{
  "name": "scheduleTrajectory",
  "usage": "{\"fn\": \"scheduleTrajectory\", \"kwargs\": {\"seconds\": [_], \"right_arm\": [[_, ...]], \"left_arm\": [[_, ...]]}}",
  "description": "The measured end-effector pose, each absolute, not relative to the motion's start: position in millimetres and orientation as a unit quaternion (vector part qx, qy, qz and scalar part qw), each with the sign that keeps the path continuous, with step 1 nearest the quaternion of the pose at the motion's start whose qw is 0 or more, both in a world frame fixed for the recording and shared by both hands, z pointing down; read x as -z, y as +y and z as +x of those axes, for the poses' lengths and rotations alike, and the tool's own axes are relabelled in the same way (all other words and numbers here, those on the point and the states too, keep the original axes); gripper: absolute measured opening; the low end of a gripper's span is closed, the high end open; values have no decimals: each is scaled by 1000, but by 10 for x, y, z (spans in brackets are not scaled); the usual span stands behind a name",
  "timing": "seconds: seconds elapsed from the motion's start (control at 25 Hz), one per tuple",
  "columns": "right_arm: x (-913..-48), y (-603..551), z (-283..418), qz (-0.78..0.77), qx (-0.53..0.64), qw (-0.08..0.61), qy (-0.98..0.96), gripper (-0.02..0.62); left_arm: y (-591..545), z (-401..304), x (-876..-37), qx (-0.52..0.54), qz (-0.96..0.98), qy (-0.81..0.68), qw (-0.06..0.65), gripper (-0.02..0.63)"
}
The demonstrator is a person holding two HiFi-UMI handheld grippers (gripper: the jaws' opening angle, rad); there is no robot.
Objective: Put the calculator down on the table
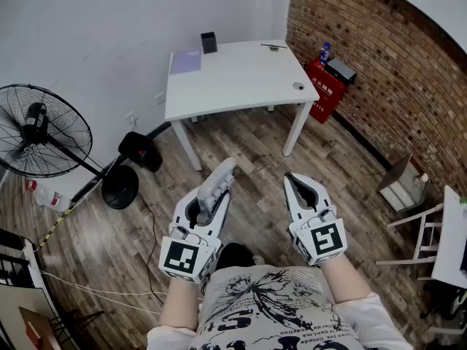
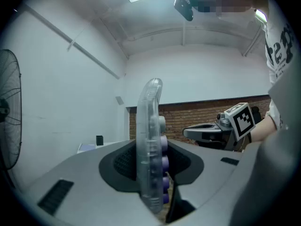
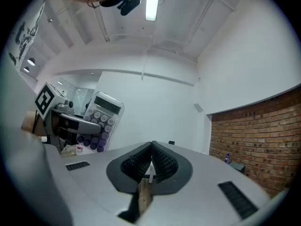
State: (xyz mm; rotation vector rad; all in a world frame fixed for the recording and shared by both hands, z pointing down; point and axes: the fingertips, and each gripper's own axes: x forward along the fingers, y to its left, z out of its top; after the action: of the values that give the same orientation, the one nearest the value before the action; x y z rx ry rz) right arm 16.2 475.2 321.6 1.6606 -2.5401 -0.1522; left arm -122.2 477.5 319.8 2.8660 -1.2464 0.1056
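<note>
The calculator point(image 1: 222, 172), clear-cased with grey and purple keys, is held in my left gripper point(image 1: 213, 199), well above the wooden floor. In the left gripper view it stands edge-on between the jaws point(image 2: 150, 145), and the pads press on both of its faces. My right gripper point(image 1: 295, 182) is level beside it, shut with nothing in it; its pads meet at the tips point(image 3: 152, 147). From the right gripper view the calculator point(image 3: 101, 121) shows its keys at the left. The white table point(image 1: 241, 86) stands ahead, some way beyond both grippers.
On the table are a black pen holder point(image 1: 209, 42), a purple notebook point(image 1: 186, 62) and small items near its right edge. A standing fan point(image 1: 40, 133) and a black bag point(image 1: 141, 150) are at the left. A red box point(image 1: 326, 86) sits by the brick wall point(image 1: 379, 71).
</note>
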Motion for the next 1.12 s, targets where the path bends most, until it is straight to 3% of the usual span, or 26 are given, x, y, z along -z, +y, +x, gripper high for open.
{"fn": "scheduleTrajectory", "kwargs": {"seconds": [0.68, 1.12], "right_arm": [[-3322, 4623, 362, 548, 19, 36, -836, 14], [-3658, 3454, 449, 560, -18, 61, -826, 14]], "left_arm": [[4623, -1102, -3204, -35, 906, -421, 22, 144], [3441, -1036, -3488, -55, 905, -419, 42, 144]]}}
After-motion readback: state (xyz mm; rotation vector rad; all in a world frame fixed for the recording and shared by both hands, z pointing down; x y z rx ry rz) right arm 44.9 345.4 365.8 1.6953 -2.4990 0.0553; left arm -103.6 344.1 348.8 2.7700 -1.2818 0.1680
